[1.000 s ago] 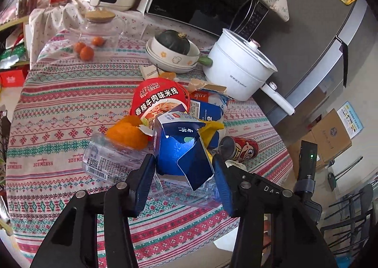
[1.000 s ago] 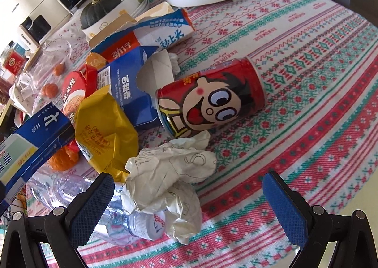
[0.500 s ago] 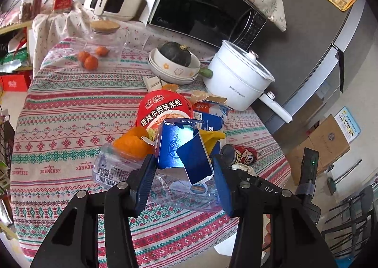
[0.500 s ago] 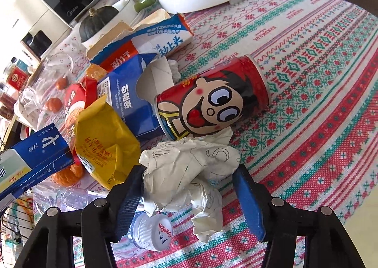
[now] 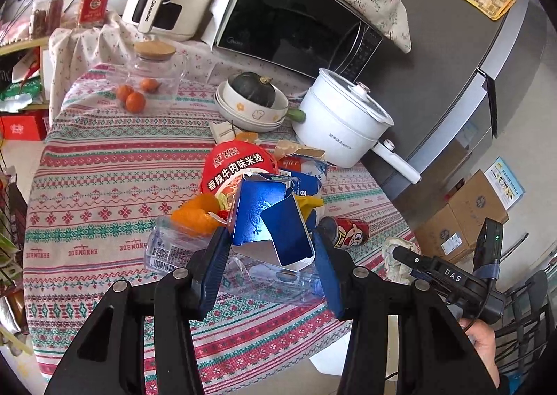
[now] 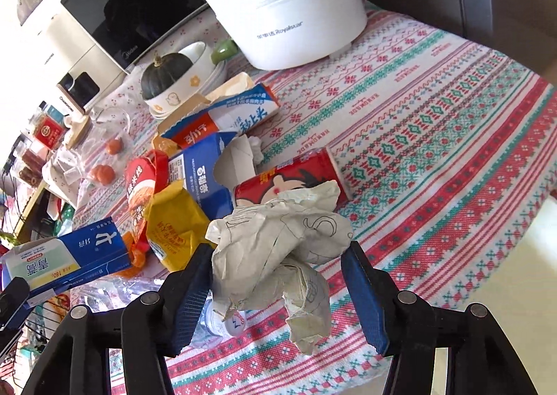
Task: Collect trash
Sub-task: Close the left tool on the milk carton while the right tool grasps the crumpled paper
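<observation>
right tool (image 6: pixel 275 283) just closed on paper wad (image 6: pixel 278 241), lifted off desk (image 6: pixel 435 137); left tool (image 5: pixel 271 266) grips blue carton (image 5: pixel 268 221). loose wad tail may slip.

A torn blue carton (image 5: pixel 271 227), flap open, sits clamped in the left gripper (image 5: pixel 271 269). Crumpled white paper (image 6: pixel 278 248) hangs pinched in the right gripper (image 6: pixel 278 287), above a red cartoon can (image 6: pixel 299 175) lying sideways on the surface (image 6: pixel 435 137).
</observation>
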`<state>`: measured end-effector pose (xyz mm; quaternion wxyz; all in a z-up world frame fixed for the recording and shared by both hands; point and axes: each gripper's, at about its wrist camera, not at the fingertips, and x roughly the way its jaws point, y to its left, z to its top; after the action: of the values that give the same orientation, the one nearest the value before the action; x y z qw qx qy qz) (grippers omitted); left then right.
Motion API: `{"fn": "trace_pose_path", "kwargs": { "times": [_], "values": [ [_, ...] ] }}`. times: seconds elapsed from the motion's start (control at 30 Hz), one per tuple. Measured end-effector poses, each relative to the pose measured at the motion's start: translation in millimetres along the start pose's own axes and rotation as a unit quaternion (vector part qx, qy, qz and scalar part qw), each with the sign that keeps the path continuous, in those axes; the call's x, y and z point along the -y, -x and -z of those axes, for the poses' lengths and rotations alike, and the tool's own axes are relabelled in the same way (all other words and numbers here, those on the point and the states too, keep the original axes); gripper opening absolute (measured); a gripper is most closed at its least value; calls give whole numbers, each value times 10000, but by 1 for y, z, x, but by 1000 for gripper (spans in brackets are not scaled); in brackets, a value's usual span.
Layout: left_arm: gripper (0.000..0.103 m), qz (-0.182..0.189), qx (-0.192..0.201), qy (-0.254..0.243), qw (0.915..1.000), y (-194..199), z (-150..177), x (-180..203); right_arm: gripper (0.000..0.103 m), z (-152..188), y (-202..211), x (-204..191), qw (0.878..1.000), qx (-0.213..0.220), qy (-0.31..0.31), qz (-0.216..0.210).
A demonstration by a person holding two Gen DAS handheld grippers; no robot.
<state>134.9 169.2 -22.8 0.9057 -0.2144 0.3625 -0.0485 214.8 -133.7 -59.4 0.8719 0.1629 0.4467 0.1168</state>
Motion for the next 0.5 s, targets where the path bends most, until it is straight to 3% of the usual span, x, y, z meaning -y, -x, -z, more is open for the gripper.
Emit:
{"fn": "trace_pose_path", "kwargs": {
  "times": [0.5],
  "values": [
    [51,378,281,-97,9988,20,-2,-2,65,0,71,79,9984,179,-446,294]
  ]
}}
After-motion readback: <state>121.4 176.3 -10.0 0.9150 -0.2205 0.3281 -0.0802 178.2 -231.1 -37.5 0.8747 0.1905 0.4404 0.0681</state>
